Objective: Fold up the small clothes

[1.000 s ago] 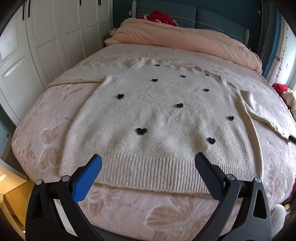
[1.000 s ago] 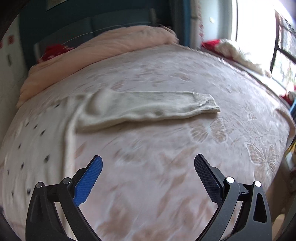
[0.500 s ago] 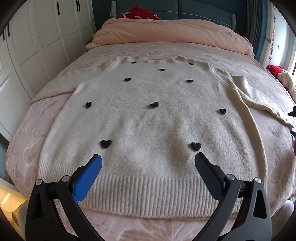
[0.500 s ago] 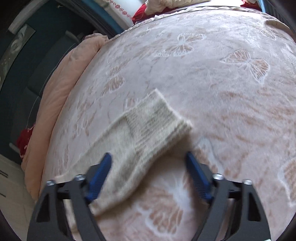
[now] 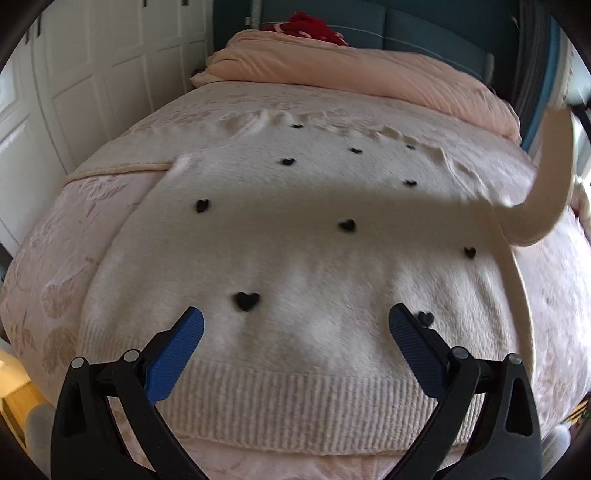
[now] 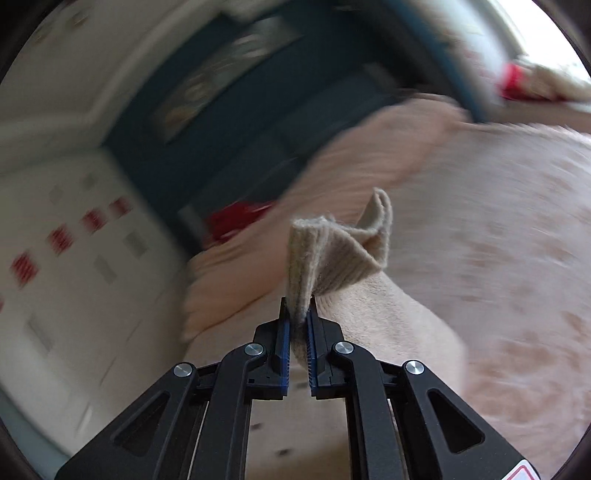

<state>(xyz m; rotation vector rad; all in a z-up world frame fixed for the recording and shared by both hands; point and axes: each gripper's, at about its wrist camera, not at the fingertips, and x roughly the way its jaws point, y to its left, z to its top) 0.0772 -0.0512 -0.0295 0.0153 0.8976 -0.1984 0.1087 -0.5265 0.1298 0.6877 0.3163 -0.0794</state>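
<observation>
A cream sweater with small black hearts lies flat on the pink bed, its ribbed hem nearest me. My left gripper is open and empty, hovering just above the hem. My right gripper is shut on the ribbed cuff of the sweater's right sleeve. In the left wrist view that sleeve hangs lifted in the air over the sweater's right side and casts a shadow across the chest. The right wrist view is blurred by motion.
A folded pink duvet lies at the head of the bed with a red garment behind it. White wardrobe doors stand at the left. The bed's edge drops off at the lower left.
My right gripper has closed on the sleeve cuff and lifted the sleeve off the bed, swinging it over the sweater. My left gripper has moved in closer over the hem.
</observation>
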